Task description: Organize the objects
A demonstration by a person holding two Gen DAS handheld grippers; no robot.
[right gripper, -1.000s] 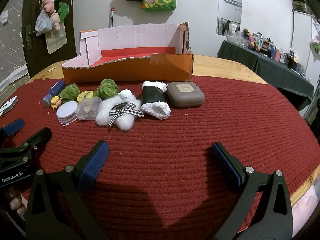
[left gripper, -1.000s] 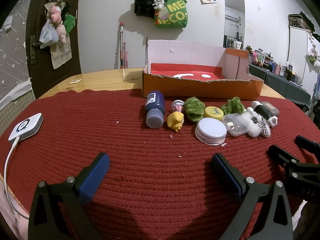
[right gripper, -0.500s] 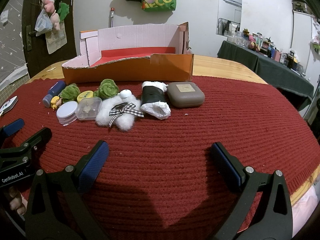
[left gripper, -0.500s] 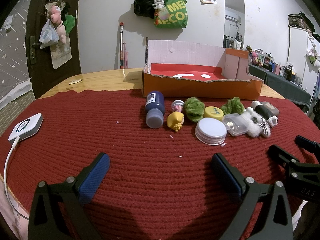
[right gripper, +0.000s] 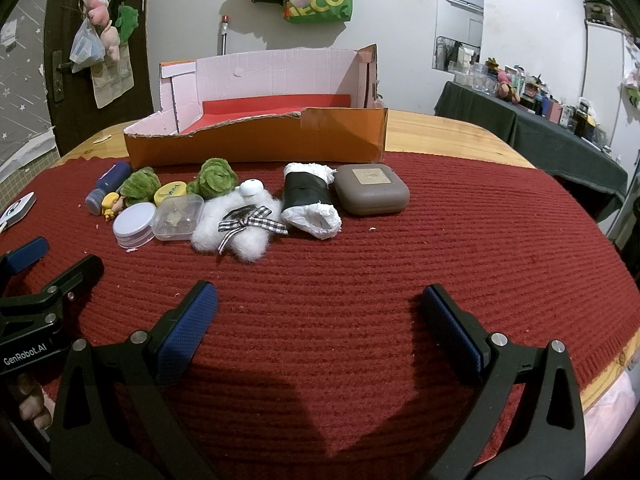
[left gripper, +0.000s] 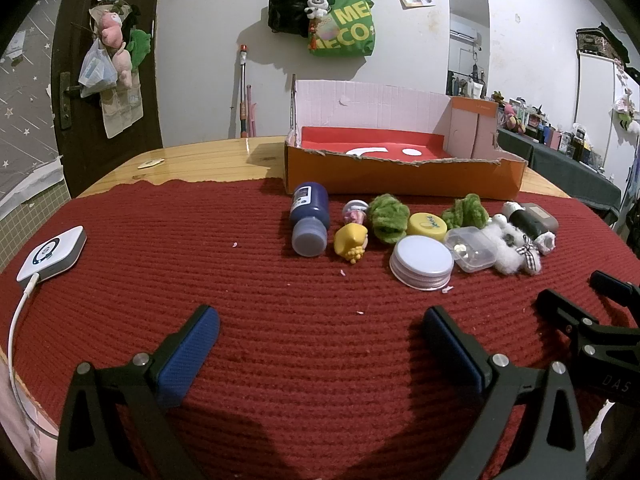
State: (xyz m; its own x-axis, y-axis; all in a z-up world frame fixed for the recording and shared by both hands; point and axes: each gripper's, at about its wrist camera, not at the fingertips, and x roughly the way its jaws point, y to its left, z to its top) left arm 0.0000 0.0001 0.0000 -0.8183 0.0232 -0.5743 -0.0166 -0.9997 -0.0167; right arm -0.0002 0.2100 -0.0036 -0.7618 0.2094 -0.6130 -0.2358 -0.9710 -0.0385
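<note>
Both black blue-padded grippers, left gripper [left gripper: 320,332] and right gripper [right gripper: 318,308], hover spread wide, holding nothing. The left one's body reads "GenRobot.AI"; the green fabric tote bag [left gripper: 343,28] on the wall says "ME ECO".

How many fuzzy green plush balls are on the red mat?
2. One fuzzy green plush ball beside the yellow round lid's left; the other on its right. None visibly hidden.

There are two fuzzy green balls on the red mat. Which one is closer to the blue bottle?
The fuzzy green ball between the yellow figurine and yellow lid. The other green ball sits past that lid, farther from the blue bottle.
</note>
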